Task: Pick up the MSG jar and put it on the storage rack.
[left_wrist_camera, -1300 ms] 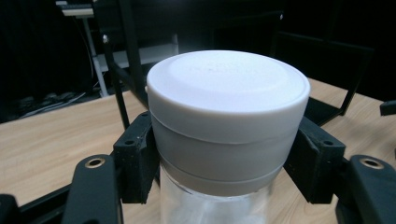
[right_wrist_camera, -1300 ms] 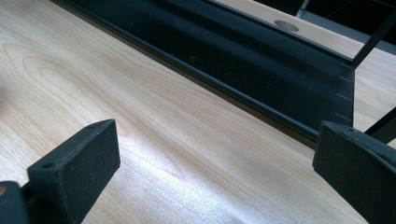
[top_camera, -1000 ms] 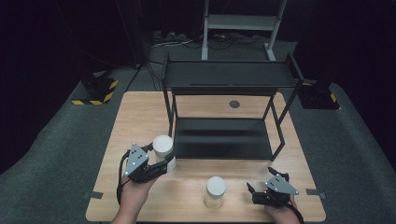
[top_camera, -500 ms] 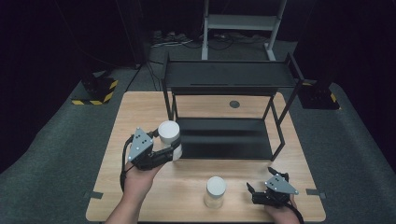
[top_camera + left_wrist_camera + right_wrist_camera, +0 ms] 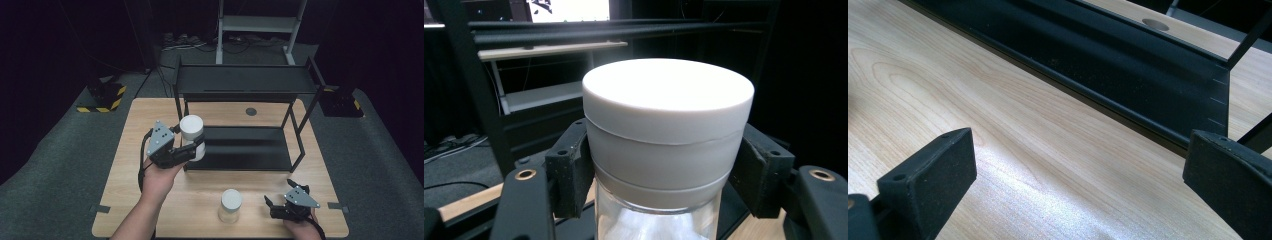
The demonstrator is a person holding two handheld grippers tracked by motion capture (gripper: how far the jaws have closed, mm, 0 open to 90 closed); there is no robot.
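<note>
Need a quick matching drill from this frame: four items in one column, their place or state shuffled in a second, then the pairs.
1. left gripper
2. right gripper
3. second jar
4. black shelf rack

A. stands free on the table near the front edge
B. open, low over the wood
C. shut on the held jar
D. at the table's middle and back

Pairs: 1-C, 2-B, 3-A, 4-D

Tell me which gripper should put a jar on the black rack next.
Left. The left gripper is shut on a white-lidded jar held at the black rack. The right gripper rests open on the table, beside the other jar.
</note>
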